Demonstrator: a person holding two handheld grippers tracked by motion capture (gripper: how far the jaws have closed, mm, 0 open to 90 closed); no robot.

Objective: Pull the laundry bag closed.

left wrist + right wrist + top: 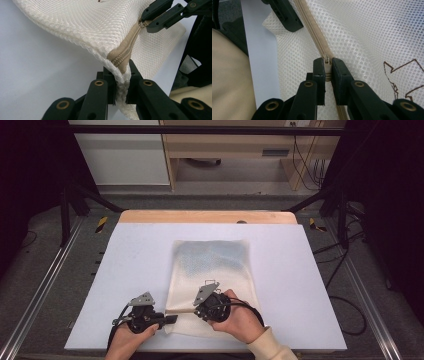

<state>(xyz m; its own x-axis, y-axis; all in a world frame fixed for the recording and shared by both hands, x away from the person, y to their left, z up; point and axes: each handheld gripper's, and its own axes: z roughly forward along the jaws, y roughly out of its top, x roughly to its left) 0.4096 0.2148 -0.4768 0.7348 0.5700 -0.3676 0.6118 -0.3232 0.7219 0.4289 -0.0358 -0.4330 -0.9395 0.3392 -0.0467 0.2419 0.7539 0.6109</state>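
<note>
**Both grippers clamped on the mesh bag's zipper edge**

Currently the mesh bag (212, 280) lies flat on the pale blue-grey table (125, 270), near its front edge, roughly centred. It is a rectangular cream pouch of honeycomb netting, with something bluish showing dimly through its far half. A brown stitched line motif (402, 80) sits on the fabric in the right gripper view.

Left gripper (121, 82): jaws closed on the bag's corner, pinching the thick, ribbed seam where the tan zipper tape (125, 53) ends. The corner is lifted off the table and the netting curves up away from it.

Right gripper (327, 72): jaws closed on the small pale zipper pull (327, 62), on the tan woven tape running diagonally across the mesh.

The two grippers sit near each other along the bag's front edge. A cream sleeve (270, 345) covers the right forearm.
</note>
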